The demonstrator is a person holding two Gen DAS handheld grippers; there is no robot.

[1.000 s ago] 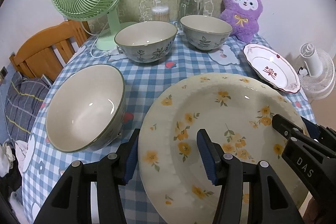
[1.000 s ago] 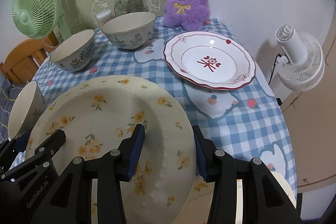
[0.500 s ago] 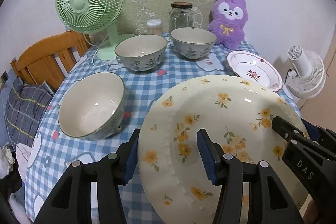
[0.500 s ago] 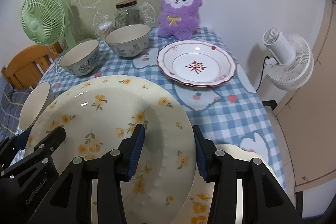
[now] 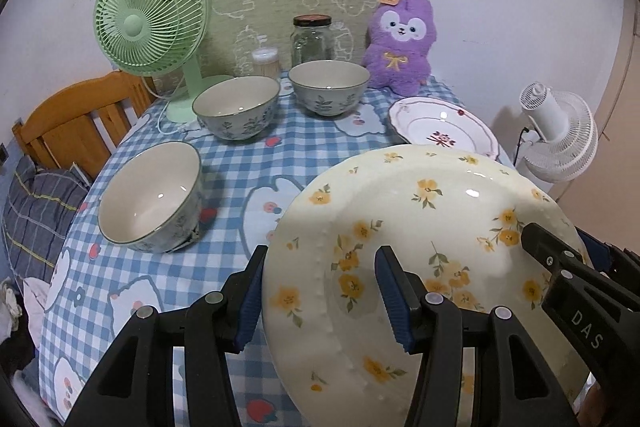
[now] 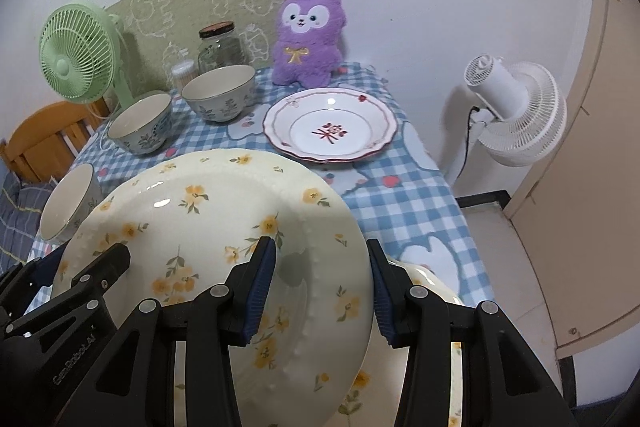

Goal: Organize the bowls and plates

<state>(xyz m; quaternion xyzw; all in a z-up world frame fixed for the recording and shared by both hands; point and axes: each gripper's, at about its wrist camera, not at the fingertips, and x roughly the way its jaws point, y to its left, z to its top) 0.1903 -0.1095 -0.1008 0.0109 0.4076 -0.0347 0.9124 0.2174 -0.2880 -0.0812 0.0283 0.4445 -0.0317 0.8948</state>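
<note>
Above the near edge of the checked tablecloth [image 5: 240, 155], you hold the yellow-flowered plate [image 5: 420, 227] clear of the cloth and tilted, one gripper on each side. Your left gripper [image 5: 320, 291] straddles the plate's left rim, one blue pad [image 5: 390, 291] on the plate's face and the other outside the rim; your right gripper [image 6: 320, 287] straddles the opposite rim the same way. Whether the pads actually pinch the rim, I cannot tell. Under the plate's right edge a second flowered plate [image 6: 432, 287] peeks out. Beyond the plate sits the red-trimmed plate [image 6: 330, 125]; left of the plate stands a tilted bowl [image 5: 150, 197], with two more bowls [image 5: 236, 107] [image 5: 328, 87] farther back toward the purple plush [image 5: 400, 43].
</note>
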